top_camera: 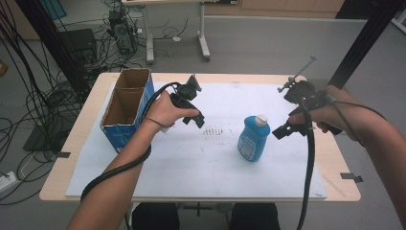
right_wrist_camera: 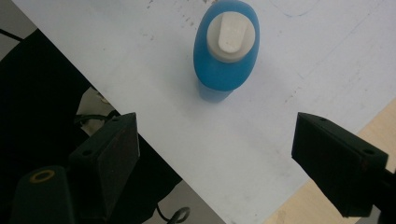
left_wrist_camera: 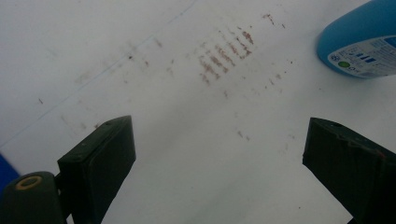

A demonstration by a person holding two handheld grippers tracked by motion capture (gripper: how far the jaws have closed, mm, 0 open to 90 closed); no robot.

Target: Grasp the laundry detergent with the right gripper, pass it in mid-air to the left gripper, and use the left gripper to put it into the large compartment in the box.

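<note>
Plastic, smooth and glossy blue, is forming the one bottle (top_camera: 253, 139), which is being seen standing upright on the white sheet (top_camera: 191, 158) near the middle of the table (top_camera: 342, 158), between the two grippers and touched by neither. Its oval body and flat white flip cap are being shown from above in the right gripper view (right_wrist_camera: 226, 46), while its printed label is being shown in the high view and at the corner of the left gripper view (left_wrist_camera: 359, 42). Brownish scuff marks (left_wrist_camera: 224, 53), laid in short rows, are being picked out on the matt sheet in the left gripper view. One open cardboard box (top_camera: 128, 103), blue outside and raw brown inside, split into two compartments, is being shown by the high view at the table's left side. Pale wood is being seen at the table's edges. The left gripper (top_camera: 195, 120) is being held with its jaws wide apart over bare sheet, nothing between them. The right gripper (top_camera: 283, 130) is being held just beside the bottle, jaws likewise apart and empty, the bottle lying ahead of them.
</note>
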